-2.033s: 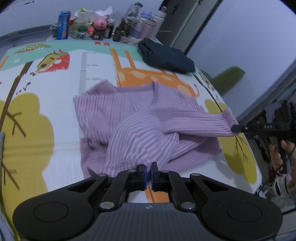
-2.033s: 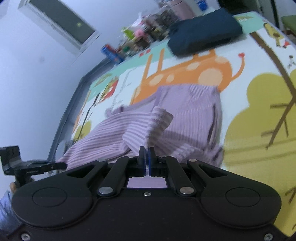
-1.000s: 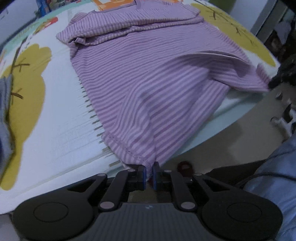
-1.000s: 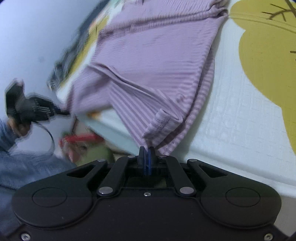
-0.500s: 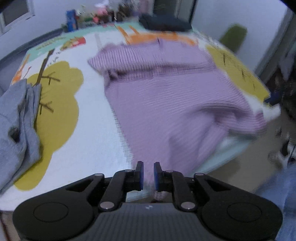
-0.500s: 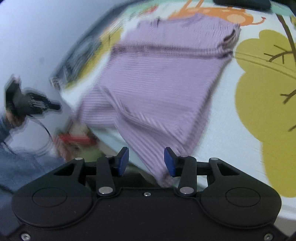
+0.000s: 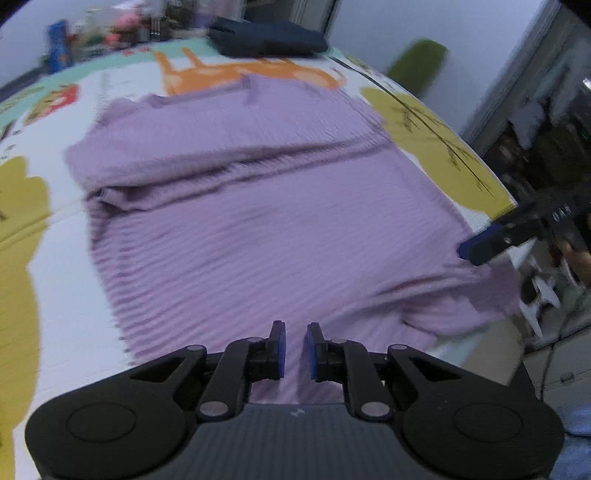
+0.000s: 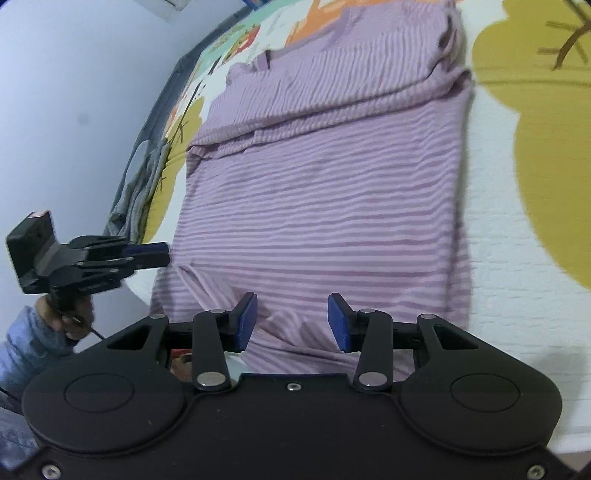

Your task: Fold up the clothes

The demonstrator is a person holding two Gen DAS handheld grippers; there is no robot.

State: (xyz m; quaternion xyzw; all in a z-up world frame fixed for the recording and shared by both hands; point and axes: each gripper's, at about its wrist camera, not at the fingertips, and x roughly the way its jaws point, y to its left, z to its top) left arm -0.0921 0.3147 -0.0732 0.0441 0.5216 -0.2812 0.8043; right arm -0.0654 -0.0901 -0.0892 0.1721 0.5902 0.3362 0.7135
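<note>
On the left side of the tabletop (image 7: 55, 295), which a children's play mat with yellow trees and an orange giraffe covers, a grey garment (image 8: 142, 184) lies in a heap near the edge. Next to it the left hand-held gripper (image 7: 295, 349) hangs over the near hem of the purple striped sweater (image 7: 258, 221). Its blue pads stand a little apart, with a narrow gap, and they do not pinch the cloth; the fabric is only seen below them. In the right wrist view a hand (image 8: 70, 317) in a light blue sleeve holds this tool at the table's edge.

The sweater lies spread flat in the middle of the mat, neckline toward the far side and the hem hanging slightly over the near edge. One sleeve is folded across the chest and makes a thick ridge there.

Further to the right, the right hand-held gripper (image 8: 291, 321) is over the other hem corner. Its jaws have just been opening and now stand clearly spread, with nothing gripped between them.

At the far end a folded dark blue garment (image 7: 266, 38) rests, and blurred bottles and jars (image 7: 110, 33) stand to its left.
</note>
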